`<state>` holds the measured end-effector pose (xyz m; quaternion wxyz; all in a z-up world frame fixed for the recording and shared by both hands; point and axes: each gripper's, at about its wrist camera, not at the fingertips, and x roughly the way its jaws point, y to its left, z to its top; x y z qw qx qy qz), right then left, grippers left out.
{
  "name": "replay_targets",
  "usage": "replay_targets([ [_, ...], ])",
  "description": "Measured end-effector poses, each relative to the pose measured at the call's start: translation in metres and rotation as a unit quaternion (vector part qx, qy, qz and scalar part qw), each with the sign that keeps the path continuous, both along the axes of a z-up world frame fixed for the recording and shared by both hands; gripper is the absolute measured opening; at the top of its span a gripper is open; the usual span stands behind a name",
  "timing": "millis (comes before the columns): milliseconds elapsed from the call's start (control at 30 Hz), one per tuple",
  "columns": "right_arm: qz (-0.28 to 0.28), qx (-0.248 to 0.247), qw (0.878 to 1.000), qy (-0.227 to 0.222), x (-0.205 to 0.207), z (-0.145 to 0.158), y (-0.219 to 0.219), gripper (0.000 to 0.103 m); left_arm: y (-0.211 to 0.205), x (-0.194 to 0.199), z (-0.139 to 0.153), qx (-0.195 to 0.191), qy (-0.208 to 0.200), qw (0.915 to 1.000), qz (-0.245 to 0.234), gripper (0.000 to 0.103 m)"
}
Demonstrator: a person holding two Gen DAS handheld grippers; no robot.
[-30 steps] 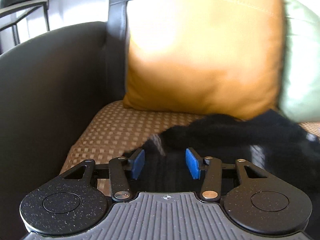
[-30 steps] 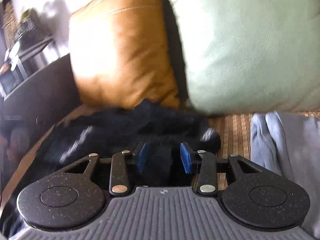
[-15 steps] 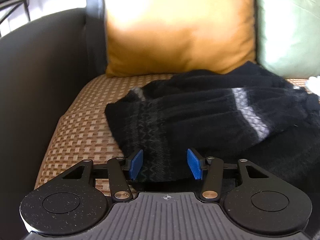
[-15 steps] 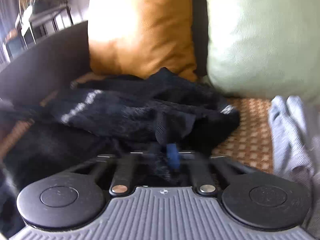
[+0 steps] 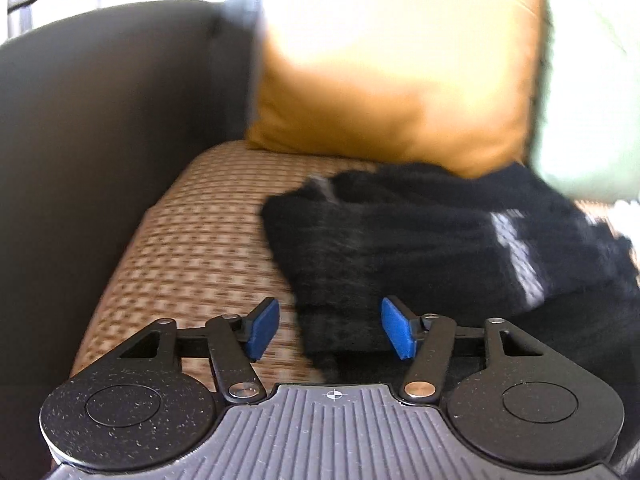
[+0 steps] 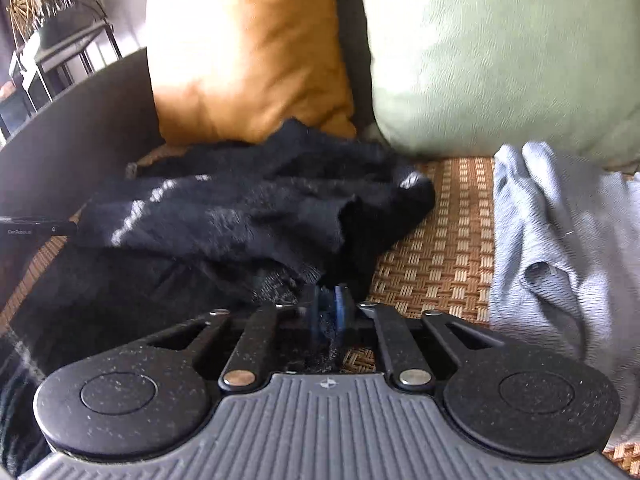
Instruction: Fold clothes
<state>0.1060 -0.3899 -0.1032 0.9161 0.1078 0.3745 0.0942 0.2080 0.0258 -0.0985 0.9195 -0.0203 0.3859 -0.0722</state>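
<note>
The left gripper [image 5: 330,330] is hovering with jaws that have just been widening, over the near edge of a black sweater [image 5: 420,248] lying on the woven seat cushion [image 5: 208,240], not pressing it.

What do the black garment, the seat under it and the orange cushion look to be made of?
Black garment: soft fuzzy knit, probably wool or acrylic, with a matte nap and pale woven-in stripes. Seat: woven cover in a tan and brown basket-weave check, possibly rattan-like or coarse fabric. Orange cushion: smooth cloth with a slight sheen, perhaps faux suede; blur leaves that open.
</note>
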Motion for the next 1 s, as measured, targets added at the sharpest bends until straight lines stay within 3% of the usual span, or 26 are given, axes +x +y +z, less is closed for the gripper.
replay_targets([
  [133, -0.016, 0.008, 1.0, -0.01, 0.0, 0.004, -0.002, 0.032, 0.016, 0.008, -0.004, -0.03, 0.007, 0.9982, 0.052, 0.072],
  [267, -0.026, 0.012, 0.999, -0.02, 0.003, 0.004, 0.003, 0.032, 0.012, 0.0, -0.008, -0.018, 0.012, 0.9992, 0.034, 0.072],
  [400, -0.024, 0.004, 1.0, 0.006, 0.009, -0.007, 0.008, 0.032, 0.001, -0.005, -0.02, 0.035, 0.022, 0.9991, 0.008, 0.074],
  [467, -0.024, -0.009, 0.999, 0.045, 0.014, -0.016, 0.01, 0.036, 0.002, -0.009, -0.021, 0.036, 0.021, 0.9991, 0.004, 0.074],
  [533, -0.02, -0.005, 0.999, 0.035, 0.005, -0.012, 0.009, 0.036, 0.007, -0.019, -0.013, 0.021, 0.015, 0.9997, 0.003, 0.074],
  [700, -0.021, 0.076, 0.995, -0.057, -0.067, 0.035, -0.005, 0.041, 0.024, -0.095, 0.029, 0.007, -0.037, 0.9993, -0.009, 0.08],
  [833, -0.014, 0.101, 0.989, -0.11, -0.164, 0.074, 0.001, 0.054, 0.035, -0.181, 0.056, -0.019, -0.065, 0.9974, -0.024, 0.086],
  [1000, -0.007, 0.15, 0.983, -0.104, -0.272, 0.071, 0.026, 0.064, 0.042, -0.283, 0.056, -0.073, -0.081, 0.994, 0.012, 0.09],
])
